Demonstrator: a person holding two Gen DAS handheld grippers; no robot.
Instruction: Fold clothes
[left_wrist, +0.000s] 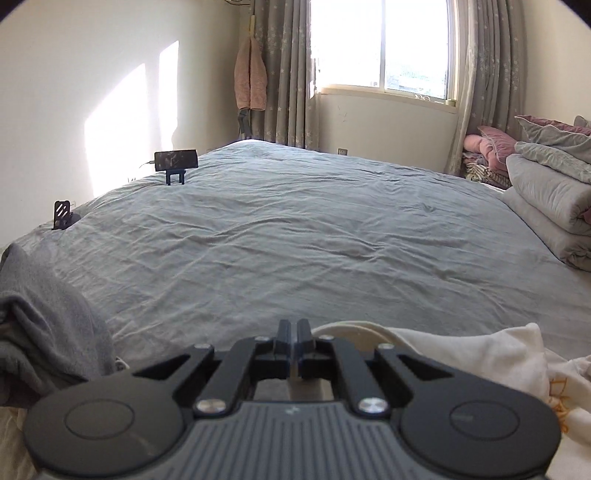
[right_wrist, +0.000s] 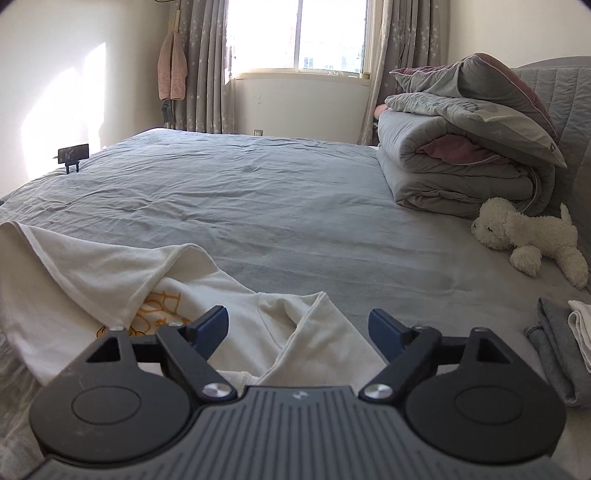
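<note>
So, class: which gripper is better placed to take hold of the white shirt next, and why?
Probably the right gripper: its jaws stand open directly over the white shirt. The left gripper is shut, with the shirt off to its side.

shirt (right_wrist: 122, 280) on bed (right_wrist: 280, 206) | quilt stack (right_wrist: 461, 166) right | toy (right_wrist: 528, 236) before it

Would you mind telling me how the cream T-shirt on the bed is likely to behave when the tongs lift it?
The cream T-shirt probably goes floppy: it already lies in soft folds. It looks thin, so likely light. Lifted by one edge, it may drape and drag across the grey bedsheet rather than hold shape.
</note>
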